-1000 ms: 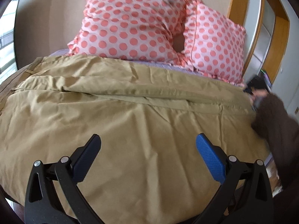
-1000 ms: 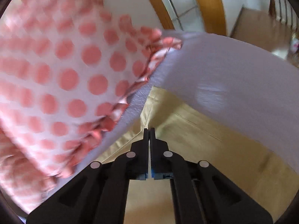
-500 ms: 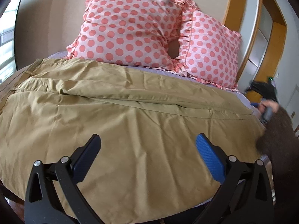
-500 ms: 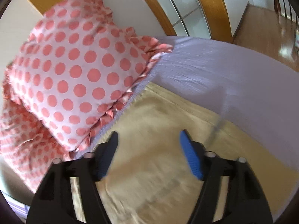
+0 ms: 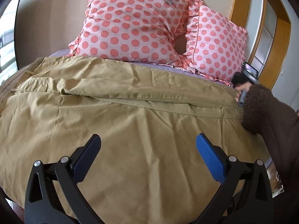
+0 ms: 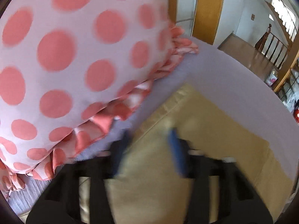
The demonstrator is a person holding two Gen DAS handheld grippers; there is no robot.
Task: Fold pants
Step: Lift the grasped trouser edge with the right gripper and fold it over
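Lying spread across the bed, the tan pants cover most of the lilac sheet, with the waistband at the far left of the left wrist view and the legs running to the right. The left hand-held gripper hovers over the near side of the pants, its two blue-padded fingers spread wide and grasping nothing; cloth shows in the gap between them. Two pink spotted pillows lean at the head of the bed, just beyond the far edge of the pants. At the right end, a brown sleeve reaches to the leg hems. The right hand-held gripper is blurred in its own view, but its fingers stand apart with the pants' hem corner between and below them; whether they touch the cloth cannot be told. A pillow's frilled edge sits just to the left of that gripper.
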